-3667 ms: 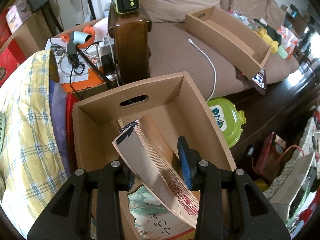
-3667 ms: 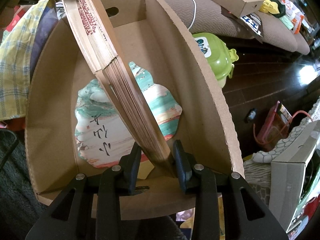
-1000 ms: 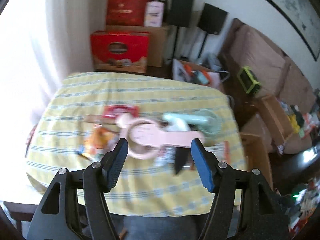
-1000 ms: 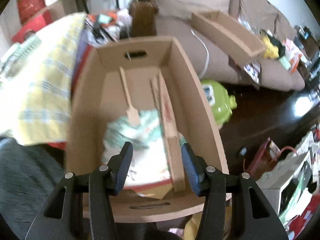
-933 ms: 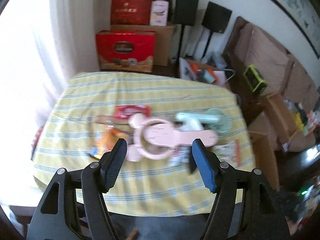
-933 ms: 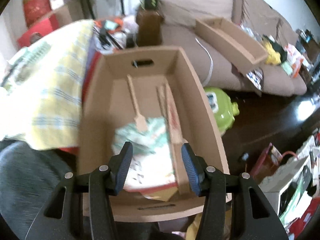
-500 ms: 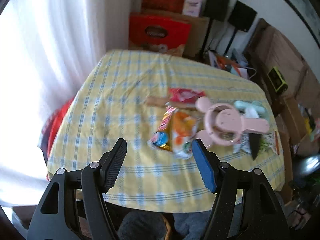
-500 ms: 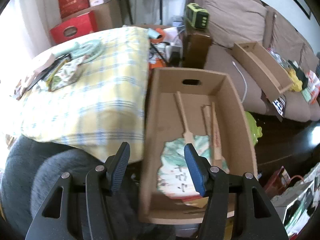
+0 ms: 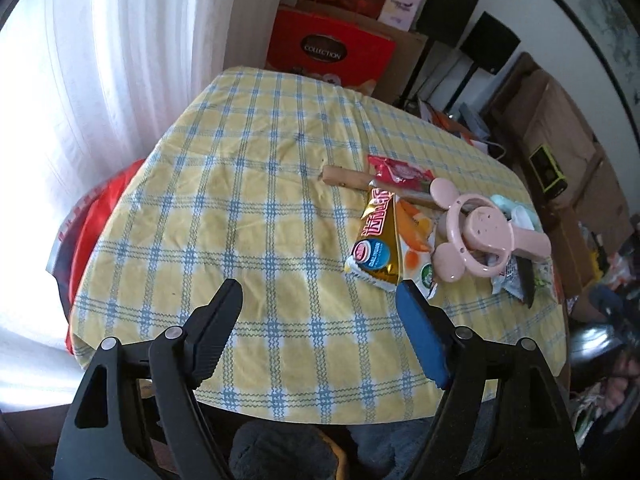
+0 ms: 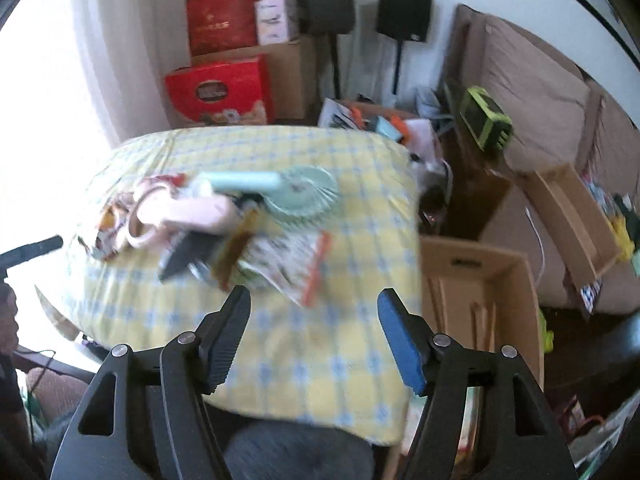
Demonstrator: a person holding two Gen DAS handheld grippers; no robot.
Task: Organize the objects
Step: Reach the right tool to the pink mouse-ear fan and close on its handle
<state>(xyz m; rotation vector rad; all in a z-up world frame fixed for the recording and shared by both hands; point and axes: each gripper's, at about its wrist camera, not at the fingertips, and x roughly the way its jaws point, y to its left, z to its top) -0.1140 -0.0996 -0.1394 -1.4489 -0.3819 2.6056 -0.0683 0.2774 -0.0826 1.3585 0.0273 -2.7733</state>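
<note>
Yellow-checked cloth covers the surface (image 9: 248, 216), and the left gripper (image 9: 320, 304) hangs over its bare near side, jaws spread and just been widening, nothing between them. Further right lie a gold snack packet (image 9: 376, 248) and a pink fan (image 9: 476, 240) — then the right gripper (image 10: 314, 312), jaws likewise widening and empty, beside the cardboard box (image 10: 516, 280).

Snack packets (image 9: 378, 246) and fans (image 9: 476, 240) on the table (image 9: 240, 208); box (image 10: 480, 288) beside it.
</note>
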